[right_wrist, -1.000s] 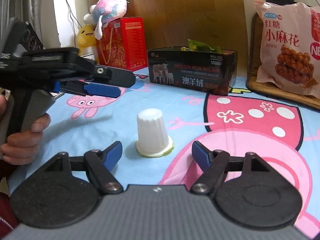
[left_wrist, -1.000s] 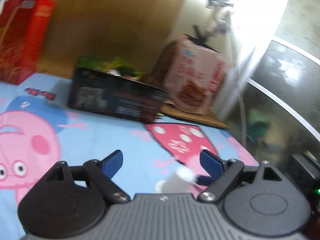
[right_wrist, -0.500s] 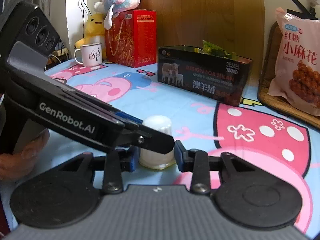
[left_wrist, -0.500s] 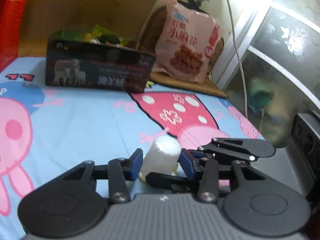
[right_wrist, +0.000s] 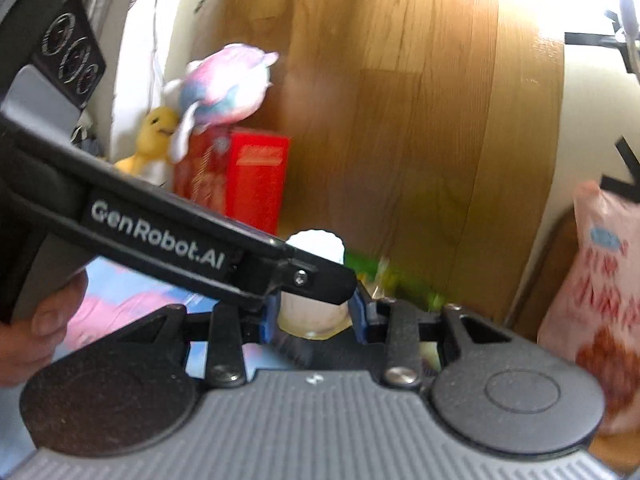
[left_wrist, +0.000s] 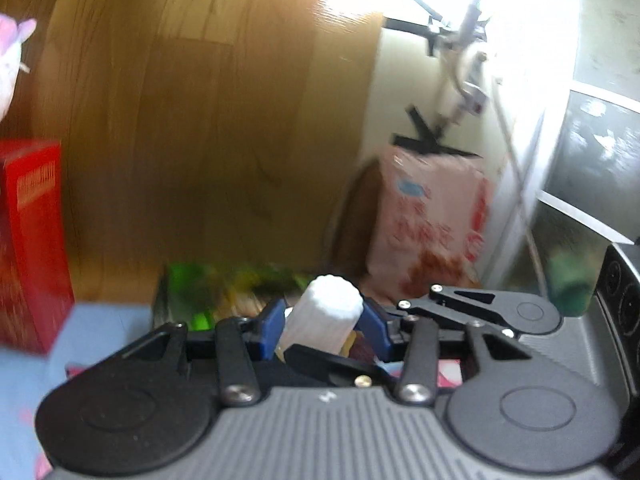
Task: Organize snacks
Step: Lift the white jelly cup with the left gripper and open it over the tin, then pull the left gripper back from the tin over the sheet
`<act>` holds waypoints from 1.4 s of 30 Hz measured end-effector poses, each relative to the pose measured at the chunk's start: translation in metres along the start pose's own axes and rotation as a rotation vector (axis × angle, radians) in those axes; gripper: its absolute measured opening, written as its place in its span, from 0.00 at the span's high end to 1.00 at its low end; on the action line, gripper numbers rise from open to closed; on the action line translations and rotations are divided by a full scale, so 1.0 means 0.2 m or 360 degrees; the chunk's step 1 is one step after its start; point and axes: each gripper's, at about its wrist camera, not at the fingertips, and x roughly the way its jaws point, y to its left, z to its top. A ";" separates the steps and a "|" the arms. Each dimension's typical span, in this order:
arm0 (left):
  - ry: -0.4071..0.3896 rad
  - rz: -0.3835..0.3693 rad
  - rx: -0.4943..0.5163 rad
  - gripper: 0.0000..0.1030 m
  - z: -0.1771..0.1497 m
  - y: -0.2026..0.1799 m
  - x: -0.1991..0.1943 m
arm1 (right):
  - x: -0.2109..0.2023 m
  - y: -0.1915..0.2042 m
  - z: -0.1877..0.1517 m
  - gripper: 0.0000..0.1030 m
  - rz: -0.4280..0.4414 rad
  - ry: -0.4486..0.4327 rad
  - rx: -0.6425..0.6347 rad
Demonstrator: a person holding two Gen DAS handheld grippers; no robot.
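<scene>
Both grippers, left (left_wrist: 322,326) and right (right_wrist: 312,314), are pinching one white jelly cup (left_wrist: 324,312). You are risking crushing or twisting it by pulling unevenly.

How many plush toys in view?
2, both seen from the right wrist: a pink-blue plush on top of the red box, and a yellow duck left of it. Others may be hidden behind the left claw.
</scene>
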 end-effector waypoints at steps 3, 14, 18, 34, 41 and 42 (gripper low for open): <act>-0.0001 0.0047 -0.0033 0.57 0.05 0.10 0.14 | 0.16 -0.06 0.03 0.61 -0.0025 -0.0004 0.0011; -0.0023 0.0230 -0.0286 0.38 -0.04 0.36 0.15 | 0.12 -0.17 -0.14 0.45 -0.0043 -0.0020 0.0245; 0.0005 0.0294 -0.0238 0.35 -0.16 0.27 0.04 | -0.09 -0.15 -0.26 0.31 -0.0126 -0.0073 0.0424; 0.0208 0.0609 -0.0070 0.04 -0.58 -0.18 -0.25 | -0.55 0.10 -0.50 0.00 -0.0460 -0.0168 0.0912; 0.0206 0.0742 -0.0063 0.00 -0.61 -0.18 -0.33 | -0.60 0.16 -0.52 0.00 -0.0436 -0.0148 0.0961; 0.0208 0.0760 -0.0060 0.00 -0.61 -0.18 -0.34 | -0.60 0.17 -0.52 0.00 -0.0434 -0.0146 0.0958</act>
